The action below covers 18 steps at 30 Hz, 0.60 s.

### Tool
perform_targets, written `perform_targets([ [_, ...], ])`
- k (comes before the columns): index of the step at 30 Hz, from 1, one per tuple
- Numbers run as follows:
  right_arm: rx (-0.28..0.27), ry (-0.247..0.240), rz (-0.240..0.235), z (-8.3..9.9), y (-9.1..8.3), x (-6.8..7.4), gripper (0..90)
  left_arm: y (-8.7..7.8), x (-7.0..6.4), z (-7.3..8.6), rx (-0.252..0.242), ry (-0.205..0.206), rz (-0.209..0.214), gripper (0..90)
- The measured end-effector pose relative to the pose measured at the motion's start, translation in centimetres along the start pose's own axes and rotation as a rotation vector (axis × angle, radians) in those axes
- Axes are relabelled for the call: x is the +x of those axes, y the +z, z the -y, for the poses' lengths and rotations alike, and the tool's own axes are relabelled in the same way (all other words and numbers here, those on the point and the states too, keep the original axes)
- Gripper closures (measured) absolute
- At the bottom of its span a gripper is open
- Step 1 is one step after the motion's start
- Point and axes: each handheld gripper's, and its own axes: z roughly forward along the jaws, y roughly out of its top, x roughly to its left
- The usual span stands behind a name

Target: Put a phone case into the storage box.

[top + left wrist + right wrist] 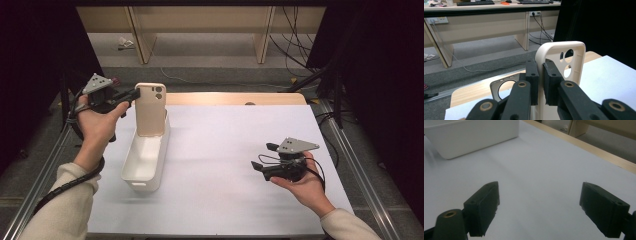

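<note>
One phone case edge clamped by left hand-held gripper, lens holes visible

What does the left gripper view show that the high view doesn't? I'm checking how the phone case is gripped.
The left gripper view alone shows the jaws pinching the side rim of the phone case, one pad inside, one outside. The high view alone shows the case standing upright in the far end of the white bin and the right gripper open, apart over the table. Both show the left gripper clamped on the case.
</note>
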Motion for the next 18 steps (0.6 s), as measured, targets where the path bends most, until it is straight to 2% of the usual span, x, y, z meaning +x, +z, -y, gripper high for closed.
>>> perform_targets([
  [18, -0.003, 0.003, -0.001, 0.05, 0.05, -0.05, 16.8, 0.78, 0.92, 0.13, 0.006, 0.003, -0.007, 83.4],
])
